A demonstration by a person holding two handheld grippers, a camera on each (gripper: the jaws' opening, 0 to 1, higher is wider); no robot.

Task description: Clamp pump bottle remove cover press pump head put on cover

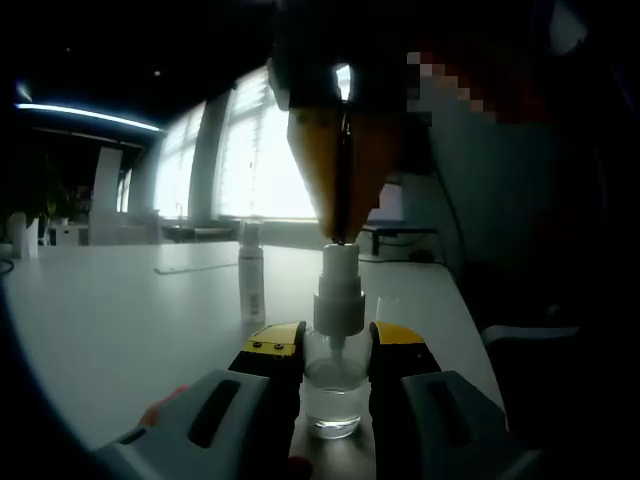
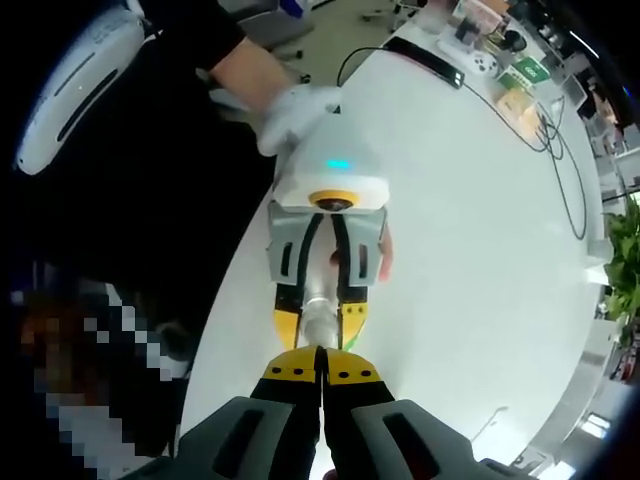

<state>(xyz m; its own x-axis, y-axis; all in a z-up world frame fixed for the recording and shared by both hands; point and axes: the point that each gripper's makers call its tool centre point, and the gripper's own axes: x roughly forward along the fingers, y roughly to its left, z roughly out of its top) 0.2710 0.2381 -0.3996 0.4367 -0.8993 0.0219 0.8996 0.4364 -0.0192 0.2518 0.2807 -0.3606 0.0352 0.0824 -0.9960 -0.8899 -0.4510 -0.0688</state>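
1. On the white tabletop (image 1: pixel 120 310) stands the little clear pump bottle (image 1: pixel 335 385), upright. Your left claw (image 1: pixel 335 345) is squeezed tight on its see-through body, one yellow tip on each side. Keep that squeeze steady so the bottle cannot tip.

2. Your right claw (image 2: pixel 322 372) points down from above. Its two tips are pressed together, with no gap between them, and they hold nothing. In the left gripper view you see this claw (image 1: pixel 340 215) sitting right on top of the white pump head (image 1: pixel 338 280).

3. The cover looks to be off, so this seems to be the pressing step. Push straight down along the line of the bottle. Do not push at a slant, or the tips may slide off the small round top.

4. Go slowly and softly. A hard push could make the bottle slip inside the left claw.

5. Another thin white bottle (image 1: pixel 251 270) stands on the tabletop behind, a bit to the side. Leave it alone.

6. I cannot tell where the cover lies, so find it before you lift off.
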